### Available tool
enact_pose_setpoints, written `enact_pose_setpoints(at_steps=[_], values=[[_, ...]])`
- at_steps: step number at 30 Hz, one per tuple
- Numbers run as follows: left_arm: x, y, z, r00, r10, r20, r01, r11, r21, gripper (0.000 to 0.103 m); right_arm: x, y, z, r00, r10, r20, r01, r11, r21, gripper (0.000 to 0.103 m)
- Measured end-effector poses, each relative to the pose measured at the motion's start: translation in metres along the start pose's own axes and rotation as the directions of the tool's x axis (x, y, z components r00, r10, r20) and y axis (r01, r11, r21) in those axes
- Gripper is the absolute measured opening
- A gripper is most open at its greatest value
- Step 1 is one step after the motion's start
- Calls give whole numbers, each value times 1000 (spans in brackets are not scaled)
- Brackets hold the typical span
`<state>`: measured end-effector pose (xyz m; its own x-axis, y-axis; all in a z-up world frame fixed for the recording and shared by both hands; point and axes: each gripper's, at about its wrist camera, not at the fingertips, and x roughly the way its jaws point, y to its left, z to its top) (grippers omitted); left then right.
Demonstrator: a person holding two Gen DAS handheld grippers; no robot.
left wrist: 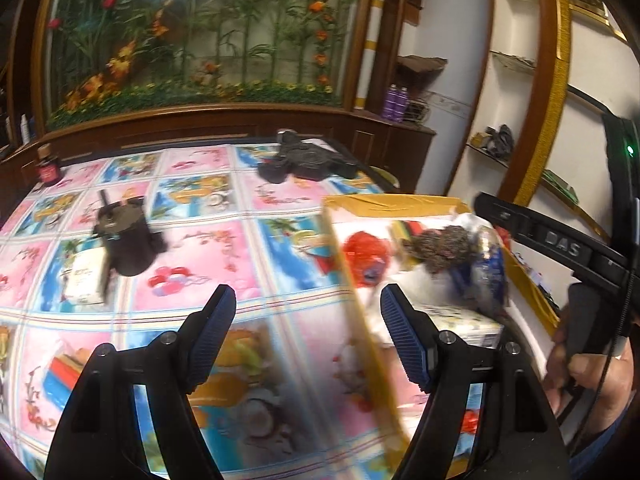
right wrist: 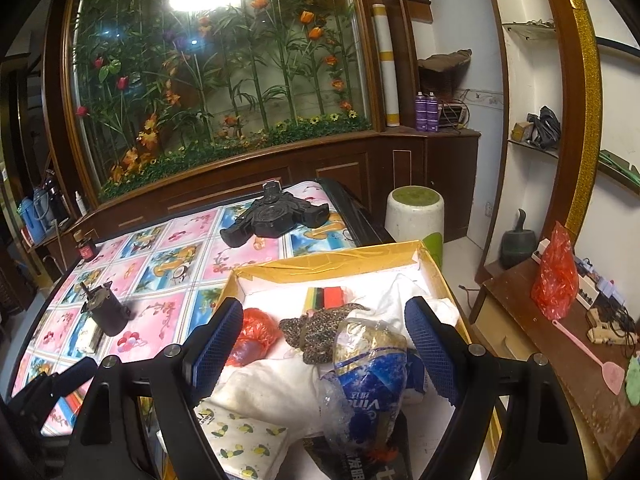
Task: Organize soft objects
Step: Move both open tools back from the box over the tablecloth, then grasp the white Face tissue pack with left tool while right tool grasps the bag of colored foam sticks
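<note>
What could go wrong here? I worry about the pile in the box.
The blue bag lies on top of the pile in the box and may slide off. The right gripper, jaws open and empty, hovers just above and could snag the knit piece. The left gripper, also open, straddles the box's wall and might knock it.

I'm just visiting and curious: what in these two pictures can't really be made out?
- Cardboard box, left wrist view: contents smeared by motion blur.
- Blue printed plastic bag, right wrist view: contents hidden by crinkled film.
- Lemon-print tissue pack: cut off by the left finger.
</note>
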<state>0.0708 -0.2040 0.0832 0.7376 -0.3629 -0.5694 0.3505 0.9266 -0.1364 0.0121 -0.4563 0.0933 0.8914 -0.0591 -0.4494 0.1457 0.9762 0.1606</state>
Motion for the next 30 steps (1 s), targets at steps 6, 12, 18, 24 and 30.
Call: enact_pose_setpoints(at_steps=[6, 12, 18, 24, 30], values=[[-2, 56, 5, 994, 113, 6, -112, 990, -83, 74, 3, 5, 0, 1000, 0, -9, 0, 1000, -22, 83], [8, 127, 10, 976, 205, -78, -217, 955, -202, 75, 6, 10, -1, 1000, 3, -11, -4, 999, -39, 83], [31, 187, 14, 939, 290, -186, -329, 917, -228, 75, 8, 17, -4, 1000, 14, -19, -15, 999, -50, 83], [54, 192, 22, 937, 269, -223, -307, 938, -160, 75, -10, 43, -8, 969, 246, 24, -242, 965, -103, 91], [84, 196, 24, 910, 272, -314, -317, 943, -102, 75, -7, 130, -37, 828, 510, -232, -558, 789, -256, 93]])
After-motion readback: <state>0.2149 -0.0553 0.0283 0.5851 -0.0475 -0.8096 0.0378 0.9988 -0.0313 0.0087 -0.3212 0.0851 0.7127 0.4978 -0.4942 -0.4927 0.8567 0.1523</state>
